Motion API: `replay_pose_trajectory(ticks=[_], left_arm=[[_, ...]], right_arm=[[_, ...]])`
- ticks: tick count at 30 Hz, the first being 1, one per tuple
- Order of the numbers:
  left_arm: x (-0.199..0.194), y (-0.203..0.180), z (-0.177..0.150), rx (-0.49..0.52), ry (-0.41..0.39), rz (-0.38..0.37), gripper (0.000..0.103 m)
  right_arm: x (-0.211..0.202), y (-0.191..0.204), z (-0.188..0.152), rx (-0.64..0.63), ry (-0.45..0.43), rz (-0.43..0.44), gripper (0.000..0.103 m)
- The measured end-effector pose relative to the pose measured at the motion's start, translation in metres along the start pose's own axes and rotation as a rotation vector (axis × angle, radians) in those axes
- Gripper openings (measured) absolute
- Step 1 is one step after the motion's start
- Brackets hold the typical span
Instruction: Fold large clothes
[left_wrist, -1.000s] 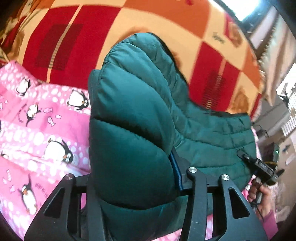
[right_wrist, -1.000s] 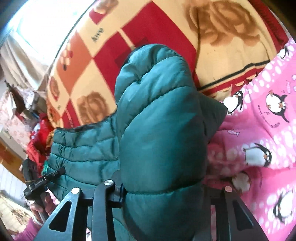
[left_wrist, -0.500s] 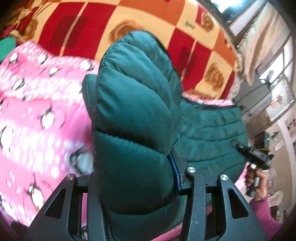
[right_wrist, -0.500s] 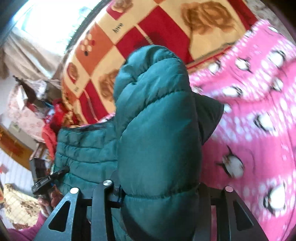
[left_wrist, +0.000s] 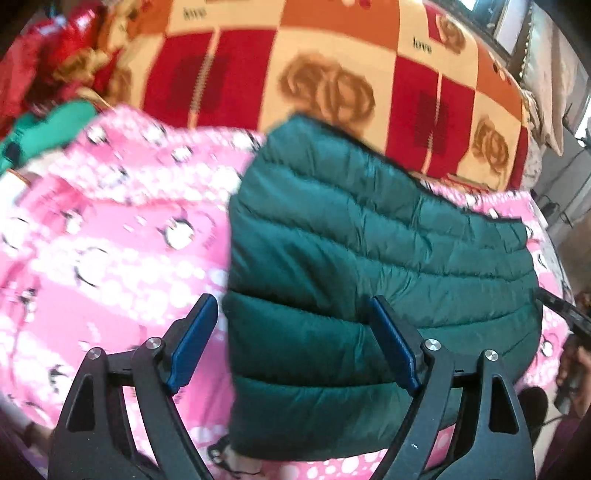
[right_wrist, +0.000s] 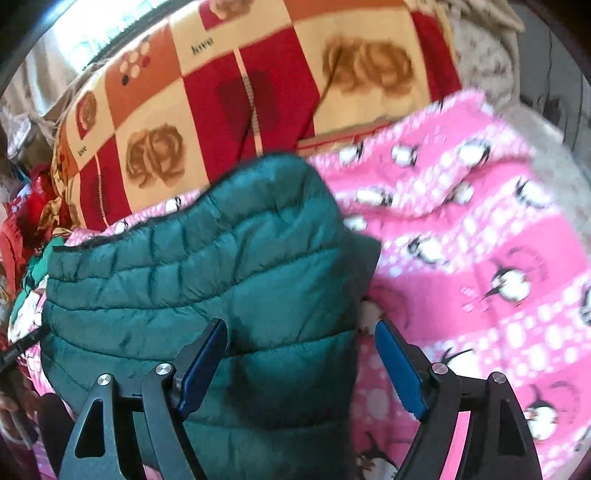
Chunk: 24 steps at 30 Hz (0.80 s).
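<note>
A dark green quilted puffer jacket (left_wrist: 369, 266) lies folded on a pink penguin blanket (left_wrist: 110, 236). My left gripper (left_wrist: 291, 339) is open and holds nothing. It stands over the jacket's left edge, with its blue pads (left_wrist: 192, 339) spread wide. In the right wrist view the jacket (right_wrist: 207, 280) fills the left half. My right gripper (right_wrist: 299, 365) is open and empty over the jacket's right edge, its right pad (right_wrist: 399, 373) above the pink blanket (right_wrist: 480, 266).
A red, orange and cream checked blanket (left_wrist: 332, 74) with rose prints lies beyond the jacket. Red and green clothes (left_wrist: 44, 110) are piled at the far left. The other gripper and a hand (left_wrist: 572, 332) show at the right edge.
Both grippers have opened and let go of the jacket's bunched parts, which now lie flat on the folded jacket. Both grippers have pulled back a little.
</note>
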<state>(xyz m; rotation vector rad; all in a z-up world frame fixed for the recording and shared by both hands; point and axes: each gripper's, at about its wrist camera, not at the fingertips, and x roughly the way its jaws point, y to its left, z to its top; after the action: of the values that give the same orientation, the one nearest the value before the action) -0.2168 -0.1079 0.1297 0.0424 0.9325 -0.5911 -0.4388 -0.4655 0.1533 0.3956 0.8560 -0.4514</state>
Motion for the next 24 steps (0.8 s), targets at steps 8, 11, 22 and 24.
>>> replay_pose_trajectory(ticks=[8, 11, 22, 24], left_arm=[[-0.041, -0.031, -0.009, 0.028, -0.139, 0.100, 0.084], [-0.043, -0.054, -0.014, 0.079, -0.152, 0.122, 0.084], [-0.052, -0.103, -0.043, 0.135, -0.223, 0.152, 0.084], [-0.053, -0.105, -0.047, 0.138, -0.234, 0.164, 0.084]], right_arm=[[-0.021, 0.048, -0.009, -0.054, -0.065, -0.005, 0.081], [-0.023, 0.077, -0.020, -0.094, -0.089, -0.006, 0.082], [-0.031, 0.125, -0.049, -0.108, -0.136, -0.015, 0.085], [-0.033, 0.129, -0.053, -0.109, -0.142, -0.016, 0.085]])
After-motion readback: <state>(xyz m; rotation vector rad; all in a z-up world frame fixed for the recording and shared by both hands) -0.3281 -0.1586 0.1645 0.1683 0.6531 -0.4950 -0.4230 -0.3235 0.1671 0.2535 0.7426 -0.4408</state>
